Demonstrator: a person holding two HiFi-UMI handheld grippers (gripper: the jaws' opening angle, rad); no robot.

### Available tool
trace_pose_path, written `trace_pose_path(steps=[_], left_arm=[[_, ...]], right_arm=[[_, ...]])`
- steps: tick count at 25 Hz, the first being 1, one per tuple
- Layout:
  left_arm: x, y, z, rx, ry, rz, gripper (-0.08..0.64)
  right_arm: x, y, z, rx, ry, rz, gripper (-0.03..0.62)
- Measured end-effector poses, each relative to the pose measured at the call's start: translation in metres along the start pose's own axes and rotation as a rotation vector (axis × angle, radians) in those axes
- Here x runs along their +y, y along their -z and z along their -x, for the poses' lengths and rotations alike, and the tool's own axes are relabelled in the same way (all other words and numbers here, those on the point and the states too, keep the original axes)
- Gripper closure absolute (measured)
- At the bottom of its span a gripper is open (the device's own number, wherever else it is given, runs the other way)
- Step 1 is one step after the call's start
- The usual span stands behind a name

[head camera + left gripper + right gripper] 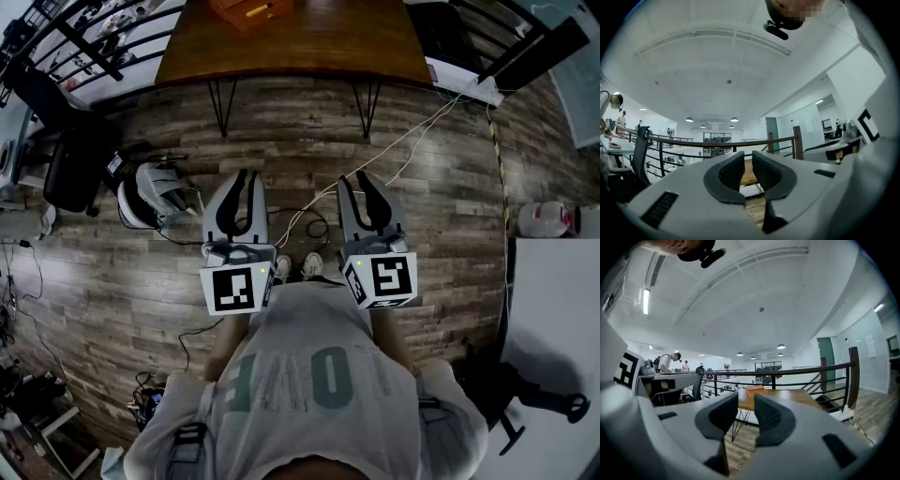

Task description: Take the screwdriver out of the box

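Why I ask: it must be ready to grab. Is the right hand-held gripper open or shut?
Open and empty: the right hand-held gripper shows a gap between its jaws, with the table visible through it.

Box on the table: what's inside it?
The head view shows one yellow object lying in the orange box, likely the screwdriver but too small to confirm. The box's far part is outside the picture.

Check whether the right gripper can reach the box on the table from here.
Probably not yet: the right gripper is held near the person, and wood floor lies between it and the table carrying the box. Nothing blocks the way; a step forward should do it.
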State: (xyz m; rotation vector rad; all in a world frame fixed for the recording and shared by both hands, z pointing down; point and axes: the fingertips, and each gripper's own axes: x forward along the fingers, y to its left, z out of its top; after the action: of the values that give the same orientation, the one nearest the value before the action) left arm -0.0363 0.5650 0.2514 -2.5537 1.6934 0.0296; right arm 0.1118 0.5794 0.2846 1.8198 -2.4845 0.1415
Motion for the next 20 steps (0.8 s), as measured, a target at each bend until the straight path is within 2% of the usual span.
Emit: trace_pose_path(steps=[3,10,20], left_arm=[[-0.008,-0.006,0.000,-0.017,0.006,-0.001,0.515],[-0.021,-0.001,-0.007,0.006,-0.001,-0.009,0.502],[-0.035,0.007,-0.018,0.011,-0.024,0.050,0.502]], right_arm=[[-0.006,0.001,0.004,0.000,-0.001,0.003,0.494],[-0.016,0.010,0.003,0.030,-0.023,0.010,0.491],[-0.043,0.022,0.003,0.039,-0.048,-0.011,0.491]])
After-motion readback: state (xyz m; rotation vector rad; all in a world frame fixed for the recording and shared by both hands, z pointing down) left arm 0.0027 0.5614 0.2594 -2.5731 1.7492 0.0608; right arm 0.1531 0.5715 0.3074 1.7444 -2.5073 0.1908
